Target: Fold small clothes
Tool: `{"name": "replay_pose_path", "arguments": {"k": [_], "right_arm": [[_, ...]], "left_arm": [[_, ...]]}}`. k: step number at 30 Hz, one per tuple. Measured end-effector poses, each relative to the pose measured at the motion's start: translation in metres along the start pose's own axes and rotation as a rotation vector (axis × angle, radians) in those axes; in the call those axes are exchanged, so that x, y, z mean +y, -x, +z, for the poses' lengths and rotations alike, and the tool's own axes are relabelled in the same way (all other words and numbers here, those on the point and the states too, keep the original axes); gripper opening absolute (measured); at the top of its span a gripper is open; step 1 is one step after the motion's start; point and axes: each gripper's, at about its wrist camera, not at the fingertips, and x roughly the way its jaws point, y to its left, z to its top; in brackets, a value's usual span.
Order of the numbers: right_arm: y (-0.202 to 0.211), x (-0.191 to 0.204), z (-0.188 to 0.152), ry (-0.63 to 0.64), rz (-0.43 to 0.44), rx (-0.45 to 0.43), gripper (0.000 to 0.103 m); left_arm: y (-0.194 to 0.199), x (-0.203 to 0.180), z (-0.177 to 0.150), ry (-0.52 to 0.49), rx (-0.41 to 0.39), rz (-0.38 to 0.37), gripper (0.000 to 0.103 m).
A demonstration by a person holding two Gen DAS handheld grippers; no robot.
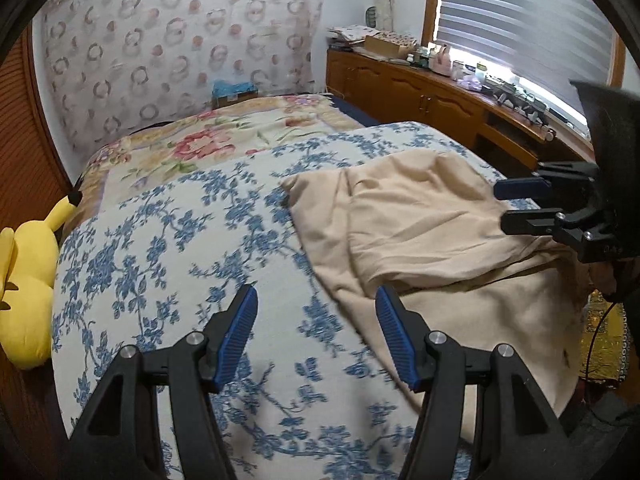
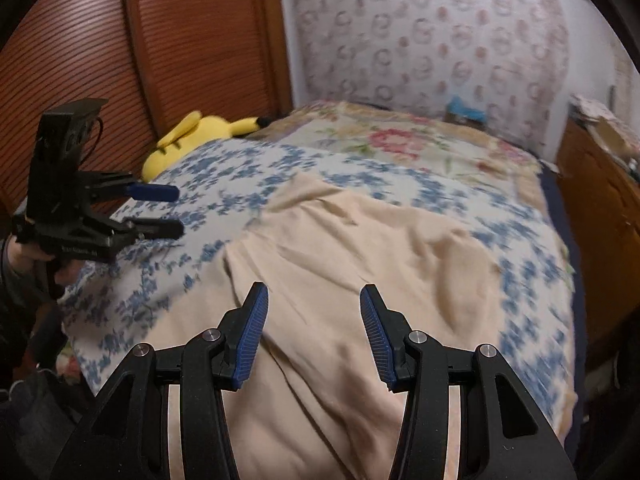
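Note:
A beige garment [image 1: 420, 216] lies rumpled on the bed's blue-flowered cover [image 1: 180, 240], its near part hanging over the bed's front edge. My left gripper [image 1: 316, 288] hovers open over the cover, just left of the garment's edge, with nothing between its blue pads. In the right wrist view the same garment [image 2: 352, 248] fills the middle, and my right gripper [image 2: 314, 286] stands open above it, holding nothing. Each gripper shows in the other's view: the right gripper [image 1: 501, 207] over the garment's right side, the left gripper [image 2: 178, 211] out to the left over the cover.
A yellow plush toy [image 1: 24, 292] lies at the bed's left edge against a slatted wooden door [image 2: 80, 40]. A wooden cabinet [image 1: 420, 92] crowded with small items runs under the window on the right. A patterned cloth hangs on the wall behind the bed.

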Motion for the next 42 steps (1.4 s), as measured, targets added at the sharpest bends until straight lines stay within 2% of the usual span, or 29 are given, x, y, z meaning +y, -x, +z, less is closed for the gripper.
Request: {"name": "replay_pose_path", "arguments": {"k": [6, 13, 21, 22, 25, 29, 31, 36, 42], "right_arm": [[-0.044, 0.012, 0.02, 0.021, 0.051, 0.066, 0.049], [-0.078, 0.027, 0.028, 0.037, 0.113, 0.118, 0.049], [-0.103, 0.042, 0.024, 0.087, 0.108, 0.176, 0.049], [-0.104, 0.042, 0.023, 0.096, 0.102, 0.179, 0.047], [-0.102, 0.039, 0.024, 0.092, 0.115, 0.165, 0.012], [-0.076, 0.019, 0.033, 0.024, 0.125, 0.088, 0.005], [-0.056, 0.002, 0.04, -0.007, 0.099, 0.04, 0.004], [-0.018, -0.049, 0.056, -0.034, -0.046, -0.027, 0.004], [-0.002, -0.131, 0.058, -0.105, -0.232, -0.015, 0.003]], "left_arm": [[-0.005, 0.015, -0.003, 0.022, -0.007, 0.001, 0.061], [-0.01, 0.035, -0.005, 0.071, -0.014, -0.009, 0.061], [-0.014, 0.046, -0.009, 0.106, -0.009, -0.022, 0.061], [-0.015, 0.047, -0.01, 0.106, -0.006, -0.023, 0.061], [-0.018, 0.046, -0.011, 0.104, 0.0, -0.026, 0.061], [-0.022, 0.044, -0.012, 0.101, 0.007, -0.033, 0.061], [-0.023, 0.041, -0.011, 0.097, 0.012, -0.037, 0.061], [-0.025, 0.033, -0.008, 0.082, 0.011, -0.051, 0.061], [-0.023, 0.022, -0.005, 0.065, 0.007, -0.065, 0.061]]}}
